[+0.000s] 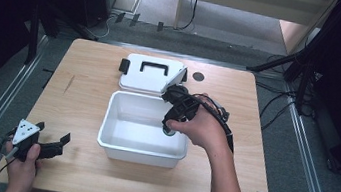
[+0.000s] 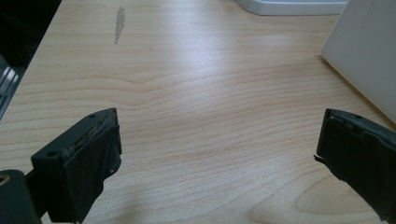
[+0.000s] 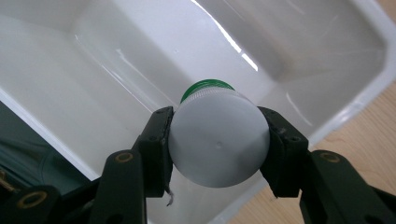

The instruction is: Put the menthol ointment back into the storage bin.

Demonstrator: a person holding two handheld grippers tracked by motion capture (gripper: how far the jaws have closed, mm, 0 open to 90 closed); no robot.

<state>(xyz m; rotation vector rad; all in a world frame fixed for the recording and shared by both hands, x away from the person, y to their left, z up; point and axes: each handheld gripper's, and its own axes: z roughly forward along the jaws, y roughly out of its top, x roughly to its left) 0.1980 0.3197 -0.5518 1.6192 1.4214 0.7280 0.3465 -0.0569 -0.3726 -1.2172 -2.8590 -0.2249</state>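
Observation:
A white plastic bin (image 1: 116,141) stands open in the middle of the wooden table; its inside (image 3: 116,51) is bare. My right gripper (image 1: 169,128) reaches down into the bin at its right side, shut on a small jar (image 3: 217,140) with a white screw cap and a green body (image 3: 205,86). Both black pads press on the sides of the cap. The jar hangs above the bin's floor. My left gripper (image 1: 58,141) rests at the table's front left corner, open, its jaws wide apart over bare wood (image 2: 205,126).
The bin's white lid (image 1: 151,75) with a black handle and black latches lies flat just behind the bin. A dark round hole (image 1: 198,76) marks the table right of the lid. The bin's outer wall (image 2: 364,56) stands to the right of my left gripper.

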